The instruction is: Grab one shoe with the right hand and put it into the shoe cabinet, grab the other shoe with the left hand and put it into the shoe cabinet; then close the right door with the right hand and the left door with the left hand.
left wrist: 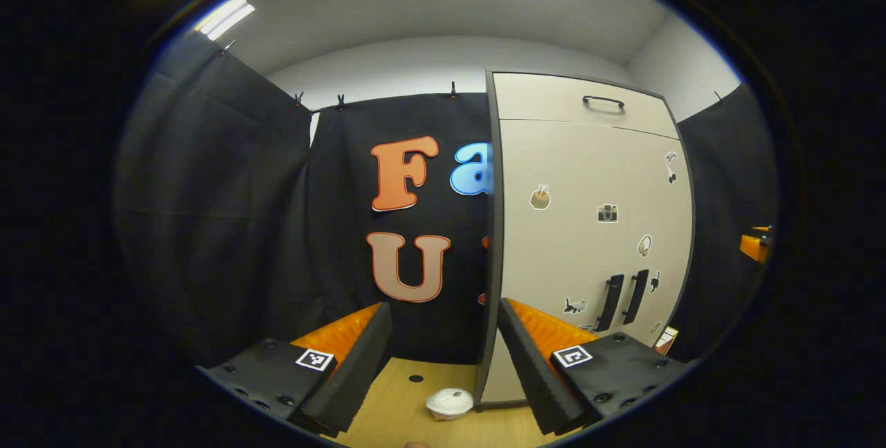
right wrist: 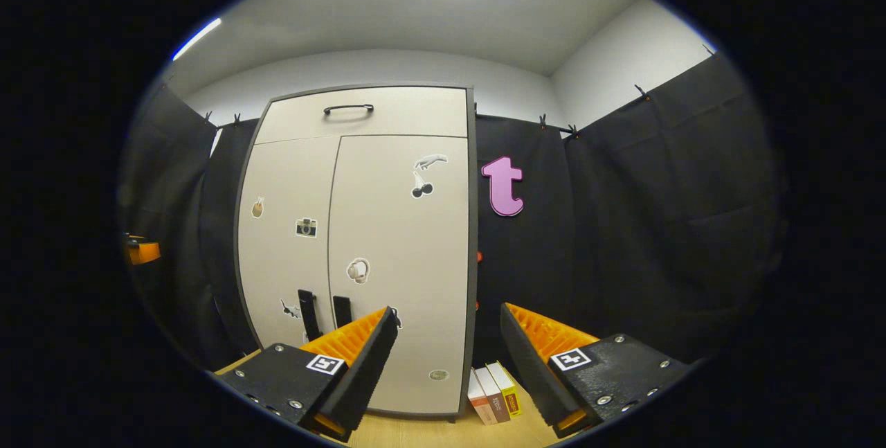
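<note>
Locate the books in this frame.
In the right gripper view, the books stand on the floor at the cabinet's right foot, against the black cloth.

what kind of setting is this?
Likely a staged recording booth, not a home: black cloth walls clipped up around a beige two-door cabinet with stickers, standing on a light wooden surface.

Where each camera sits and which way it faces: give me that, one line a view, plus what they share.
Left gripper view: rides the left gripper, jaws open, facing the booth wall and the shoe cabinet's left edge; a white round object lies on the wooden floor.
Right gripper view: rides the right gripper, jaws open, facing the cabinet front; books stand beside its base.
Shared: the cabinet, both doors shut, with its stickers and two dark door handles. An orange part at each view's edge may be the other gripper.
</note>
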Demonstrator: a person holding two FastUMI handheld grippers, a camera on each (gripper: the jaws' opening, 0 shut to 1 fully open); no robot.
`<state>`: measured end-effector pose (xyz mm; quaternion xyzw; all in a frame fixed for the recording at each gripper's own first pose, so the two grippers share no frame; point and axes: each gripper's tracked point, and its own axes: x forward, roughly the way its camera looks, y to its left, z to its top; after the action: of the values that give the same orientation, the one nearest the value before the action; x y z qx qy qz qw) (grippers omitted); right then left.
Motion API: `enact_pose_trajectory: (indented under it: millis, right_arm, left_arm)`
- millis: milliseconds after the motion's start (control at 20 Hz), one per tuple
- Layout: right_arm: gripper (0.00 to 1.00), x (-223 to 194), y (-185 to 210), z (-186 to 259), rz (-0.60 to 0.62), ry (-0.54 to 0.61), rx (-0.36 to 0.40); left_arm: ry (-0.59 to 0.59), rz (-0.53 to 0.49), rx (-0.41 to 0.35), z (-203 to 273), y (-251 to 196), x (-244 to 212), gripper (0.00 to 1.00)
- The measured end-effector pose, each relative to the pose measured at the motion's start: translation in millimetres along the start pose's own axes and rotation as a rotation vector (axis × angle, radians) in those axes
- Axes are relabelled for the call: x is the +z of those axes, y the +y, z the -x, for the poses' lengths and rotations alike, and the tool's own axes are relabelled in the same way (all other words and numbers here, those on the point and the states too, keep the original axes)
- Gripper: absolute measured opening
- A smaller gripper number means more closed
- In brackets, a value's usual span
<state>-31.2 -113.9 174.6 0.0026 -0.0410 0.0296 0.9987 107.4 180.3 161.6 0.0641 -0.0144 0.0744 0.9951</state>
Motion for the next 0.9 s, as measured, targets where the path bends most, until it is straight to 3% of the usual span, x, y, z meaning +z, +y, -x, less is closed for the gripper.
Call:
enact_pose_trajectory:
  millis: [150,200,250,450,700,900]
  right_arm:
    - [0.92,-7,18,5,0.022,0.011,-0.01]
    - [0.97,-9,26,6,0.02,0.015,-0.002]
    - [0.93,-10,33,6,0.019,0.018,0.007]
    - [0.93,-10,49,4,0.027,0.036,0.015]
    - [0.93,-13,71,11,0.039,0.071,0.035]
    - [0.93,-7,85,15,0.068,0.075,0.043]
  left_arm:
    - [0.004,0.01,-0.008,-2,26,-3,0.99]
    - [0.004,0.033,-0.022,-4,31,-1,0.99]
    - [0.002,0.044,-0.025,-5,40,1,0.99]
    - [-0.031,0.017,0.035,-5,84,15,0.99]
    - [-0.036,0.045,0.032,-5,105,20,0.99]
    - [-0.028,0.063,0.005,-4,98,6,0.99]
